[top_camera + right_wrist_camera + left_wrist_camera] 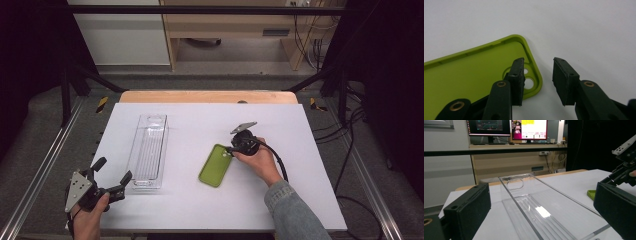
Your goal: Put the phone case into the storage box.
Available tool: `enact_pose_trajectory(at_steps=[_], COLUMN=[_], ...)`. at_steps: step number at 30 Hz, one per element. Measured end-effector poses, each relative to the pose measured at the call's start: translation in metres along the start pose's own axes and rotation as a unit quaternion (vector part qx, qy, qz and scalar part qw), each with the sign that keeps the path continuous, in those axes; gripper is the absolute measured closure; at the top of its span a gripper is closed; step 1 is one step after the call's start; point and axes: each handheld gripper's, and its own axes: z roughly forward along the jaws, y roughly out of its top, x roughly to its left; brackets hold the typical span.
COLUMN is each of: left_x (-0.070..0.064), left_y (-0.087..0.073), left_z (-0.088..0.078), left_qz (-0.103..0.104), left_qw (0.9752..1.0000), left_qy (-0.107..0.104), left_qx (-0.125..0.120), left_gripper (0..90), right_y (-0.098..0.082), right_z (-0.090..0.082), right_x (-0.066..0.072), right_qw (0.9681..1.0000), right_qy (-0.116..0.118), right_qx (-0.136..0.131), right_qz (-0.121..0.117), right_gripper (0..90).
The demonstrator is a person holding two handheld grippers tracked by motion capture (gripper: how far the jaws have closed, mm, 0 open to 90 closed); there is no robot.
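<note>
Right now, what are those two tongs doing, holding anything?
Left tongs: open, holding nothing, beside the clear tray.
Right tongs: open, straddling the green phone case's corner, not gripping.

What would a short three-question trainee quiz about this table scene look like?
1. True or false: the green phone case lies inside the clear tray.
2. Which gripper is at the phone case's camera-hole corner? A) left gripper B) right gripper
3. Fill in: both grippers' jaws are ____.

Key: 1. False, it lies on the white table beside the tray. 2. B, one jaw over the corner, one outside it. 3. Open.
</note>
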Motion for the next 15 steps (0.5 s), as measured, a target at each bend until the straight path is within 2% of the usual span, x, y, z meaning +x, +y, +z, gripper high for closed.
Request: enact_pose_trajectory(at_steps=[8, 15], left_x=[0.0001, 0.0001], left_y=[0.0001, -0.0003], left_z=[0.0, 0.0003], left_qz=[0.001, 0.0], left_qw=[1.0, 1.0], left_qy=[0.0, 0.0], left_qx=[0.0, 0.002], left_gripper=[0.6, 0.6], right_y=[-0.0032, -0.0036], right_z=[0.0022, 0.0039], right_x=[-0.0047, -0.0056], right_qw=[0.9999, 0.9998], right_qy=[0.009, 0.015], right_qx=[0.014, 0.015], right_qz=[-0.001, -0.003], right_gripper=[65.8, 71.6])
